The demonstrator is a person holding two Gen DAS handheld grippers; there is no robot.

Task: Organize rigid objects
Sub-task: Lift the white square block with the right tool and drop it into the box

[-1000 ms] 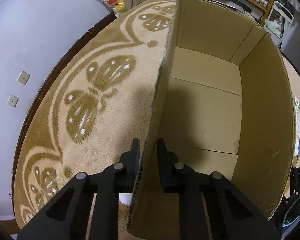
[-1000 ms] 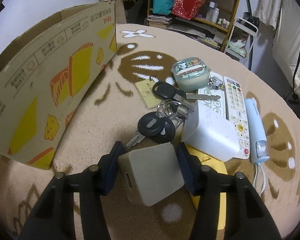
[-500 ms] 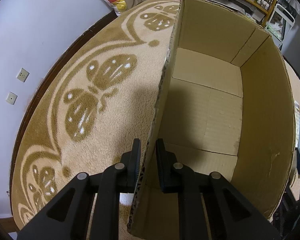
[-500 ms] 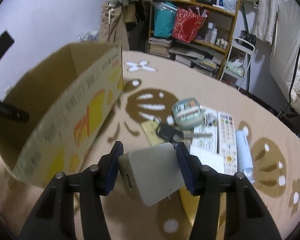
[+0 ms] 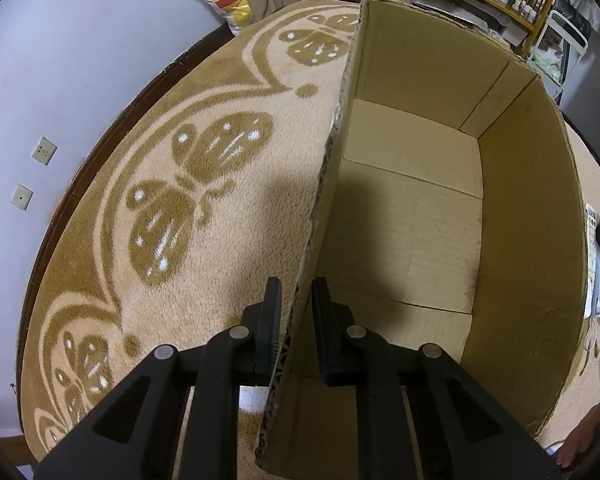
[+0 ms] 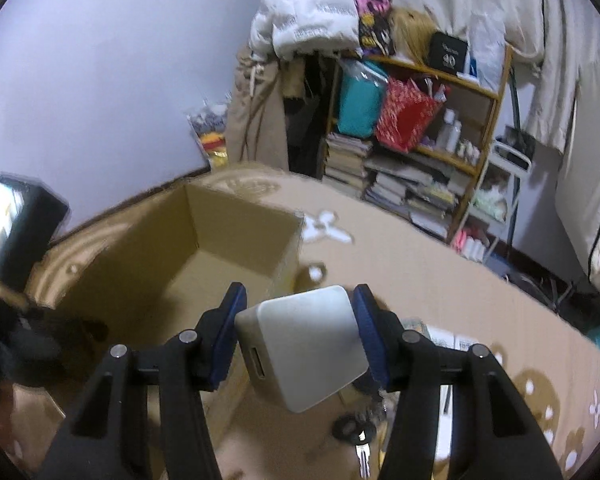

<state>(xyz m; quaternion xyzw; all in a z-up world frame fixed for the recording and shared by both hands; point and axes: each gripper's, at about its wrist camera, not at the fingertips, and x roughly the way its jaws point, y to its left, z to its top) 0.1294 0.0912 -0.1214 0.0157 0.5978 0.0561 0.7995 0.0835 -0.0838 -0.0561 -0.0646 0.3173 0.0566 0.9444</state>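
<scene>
corrugated brown cardboard box, open-topped and empty on the patterned beige carpet, is steadied by the left gripper clenched on its near wall. right gripper clamps the pale grey square charger block aloft beside the box; best carried clear over the rim, lowered close to the floor, then released.

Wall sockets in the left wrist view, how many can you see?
2, both on the pale wall left of the rug: upper socket, lower socket just below it. Others may be hidden outside the view.
</scene>
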